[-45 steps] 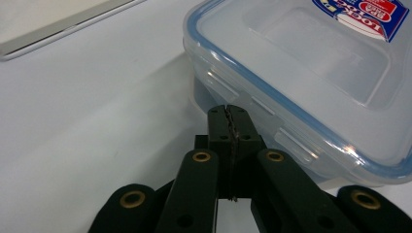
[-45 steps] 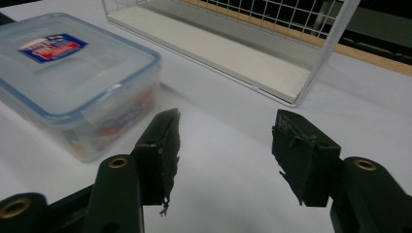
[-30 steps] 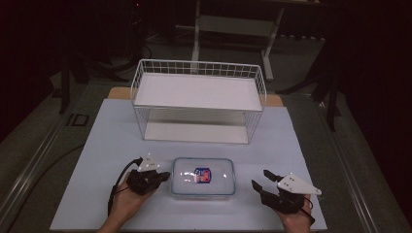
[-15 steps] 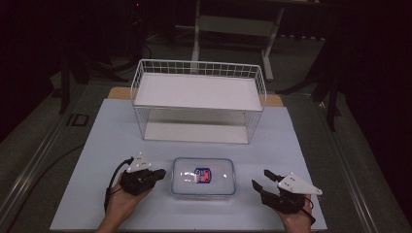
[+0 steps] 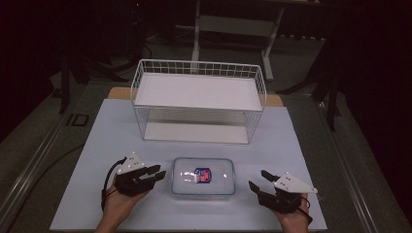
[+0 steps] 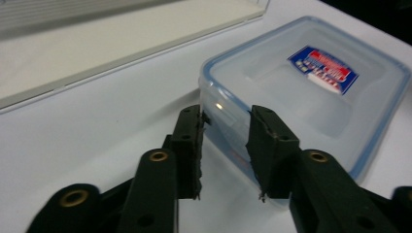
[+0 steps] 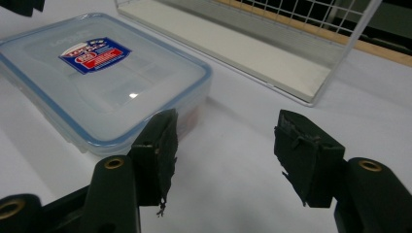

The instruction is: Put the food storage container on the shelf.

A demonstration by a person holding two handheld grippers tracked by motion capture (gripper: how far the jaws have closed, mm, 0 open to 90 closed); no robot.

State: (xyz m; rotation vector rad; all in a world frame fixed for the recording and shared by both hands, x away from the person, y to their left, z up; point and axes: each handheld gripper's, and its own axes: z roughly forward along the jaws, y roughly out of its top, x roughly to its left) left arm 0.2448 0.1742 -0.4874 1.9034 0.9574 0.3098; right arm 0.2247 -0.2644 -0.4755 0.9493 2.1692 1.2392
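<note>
A clear lidded plastic container [image 5: 203, 176] with a blue rim and a red and blue label lies flat near the front of the white mat. My left gripper [image 5: 158, 173] sits just left of it, its tips almost at the container's short end. In the left gripper view the container [image 6: 311, 92] has its near corner and wall right behind my left gripper [image 6: 226, 119], whose jaws stand a narrow gap apart and hold nothing. My right gripper [image 5: 258, 179] rests to the right of the container [image 7: 97, 73]. The right gripper [image 7: 226, 126] is wide open and apart from it.
A white wire basket rack [image 5: 199, 92] with a white shelf board stands behind the container; its lower board [image 7: 272, 53] lies close beyond the right gripper. The white mat [image 5: 301, 145] covers the table. Dark floor and stand legs surround it.
My left hand has drawn back slightly to the left, away from the container's end. The right gripper and the container have stayed put.
</note>
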